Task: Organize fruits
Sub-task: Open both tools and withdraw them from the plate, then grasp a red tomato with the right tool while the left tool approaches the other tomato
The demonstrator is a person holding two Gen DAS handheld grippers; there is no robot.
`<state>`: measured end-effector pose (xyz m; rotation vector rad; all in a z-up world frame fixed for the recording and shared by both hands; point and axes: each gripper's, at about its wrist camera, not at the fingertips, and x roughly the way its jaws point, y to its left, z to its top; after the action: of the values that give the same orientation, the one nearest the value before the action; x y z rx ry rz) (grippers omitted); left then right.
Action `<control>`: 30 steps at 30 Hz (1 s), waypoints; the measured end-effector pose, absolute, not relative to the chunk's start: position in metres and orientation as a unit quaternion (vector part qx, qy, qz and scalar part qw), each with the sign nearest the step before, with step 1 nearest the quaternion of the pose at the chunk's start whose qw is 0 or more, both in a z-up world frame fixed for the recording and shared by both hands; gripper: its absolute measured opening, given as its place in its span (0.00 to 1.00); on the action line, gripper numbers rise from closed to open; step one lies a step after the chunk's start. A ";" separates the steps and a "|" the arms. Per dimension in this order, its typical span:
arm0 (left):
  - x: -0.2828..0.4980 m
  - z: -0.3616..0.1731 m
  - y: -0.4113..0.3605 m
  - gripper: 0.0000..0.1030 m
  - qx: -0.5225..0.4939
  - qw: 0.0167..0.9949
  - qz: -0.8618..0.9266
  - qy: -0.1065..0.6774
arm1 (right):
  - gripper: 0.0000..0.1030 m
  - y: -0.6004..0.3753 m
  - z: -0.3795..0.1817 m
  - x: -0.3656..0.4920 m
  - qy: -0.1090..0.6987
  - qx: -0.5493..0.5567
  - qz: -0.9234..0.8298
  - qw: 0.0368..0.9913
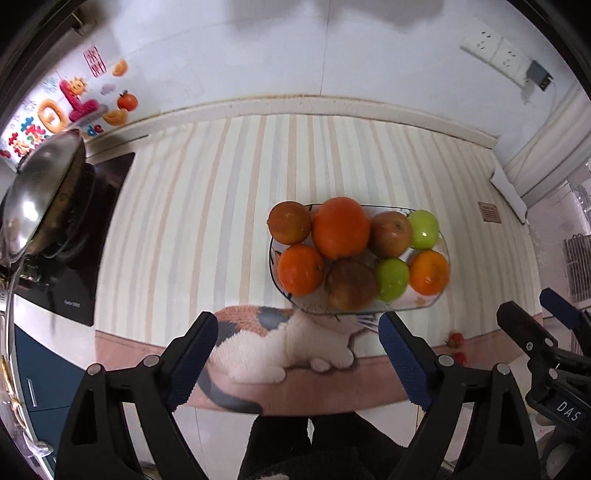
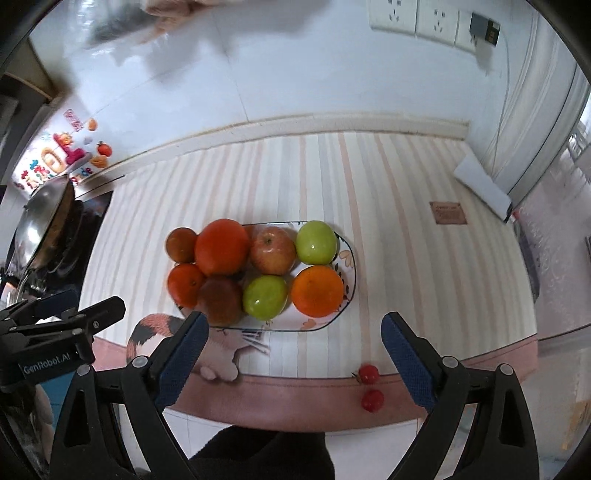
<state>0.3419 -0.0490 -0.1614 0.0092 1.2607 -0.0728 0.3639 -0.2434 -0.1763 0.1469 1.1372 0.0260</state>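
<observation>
A glass plate (image 1: 439, 295) (image 2: 349, 258) on the striped mat holds several fruits in two rows: oranges (image 1: 340, 227) (image 2: 221, 246), red apples (image 1: 390, 234) (image 2: 272, 250) and green apples (image 1: 392, 278) (image 2: 265, 297). My left gripper (image 1: 297, 328) hangs open above the mat's near edge, just in front of the plate, with nothing between its blue pads (image 1: 404, 363). My right gripper (image 2: 295, 328) is also open and empty, above the plate's near rim. Each gripper shows in the other's view, the right one (image 1: 535, 332) and the left one (image 2: 74, 314). Two small red fruits (image 2: 368, 373) (image 1: 457, 339) lie near the counter's front edge.
A wok with a steel lid (image 1: 40, 199) (image 2: 44, 218) sits on a black hob (image 1: 107, 206) at the left. Wall sockets (image 2: 417, 16) and a white box (image 2: 482, 184) are at the back right. The mat carries a cat picture (image 1: 280, 343). A person's dark clothing (image 2: 258, 454) is below the counter edge.
</observation>
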 end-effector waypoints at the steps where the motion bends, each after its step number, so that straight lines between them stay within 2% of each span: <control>1: 0.338 -0.158 -0.051 0.86 0.001 0.807 -0.038 0.589 | 0.94 -0.243 -0.168 0.357 0.533 0.069 0.015 0.843; 18: 0.294 -0.092 -0.056 0.86 -0.004 0.822 -0.050 0.567 | 0.94 -0.244 -0.087 0.309 0.491 0.076 0.027 0.868; 30: 0.299 -0.102 -0.067 0.86 0.001 0.817 -0.071 0.573 | 0.94 -0.259 -0.102 0.314 0.507 0.120 0.026 0.853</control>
<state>0.2992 -0.0669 -0.1023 0.0029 1.2208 -0.1513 0.3141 -0.2594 -0.1017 0.2532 1.0659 0.0557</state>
